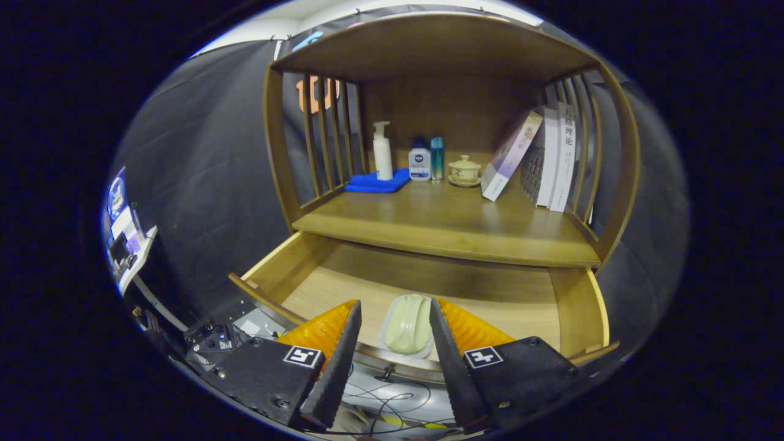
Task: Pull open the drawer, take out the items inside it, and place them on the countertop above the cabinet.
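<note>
1. With the drawer (429, 288) already pulled well out beneath the countertop (447, 229), the gripper (395, 315) hangs over its front edge at the bottom centre of the frame, fingers apart.
2. Between those spread fingers lies the item (407, 323), a pale green, rounded, soap-like bar sitting in a shallow clear tray, close to the drawer's front wall. Neither finger seems to touch it; a gap shows on each side.
3. My guess is the fingers are held wide so they can straddle the bar and close on its long sides, and the gripper is lined up with its length for that reason.
4. That bar looks smooth and a bit glossy, with a shallow groove along the top. I would expect it to be slippery, and the thin tray may shift or come up with it.
5. Nothing else shows on the drawer floor that I can see, though its back part is in shadow under the countertop.
6. Up in the middle of the frame, the countertop's front strip is bare wood, a fair landing spot. Farther back stand a pump bottle (382, 150) on a blue pad (375, 182), two small bottles (427, 159), a lidded cup (464, 170) and leaning books (539, 159).
</note>
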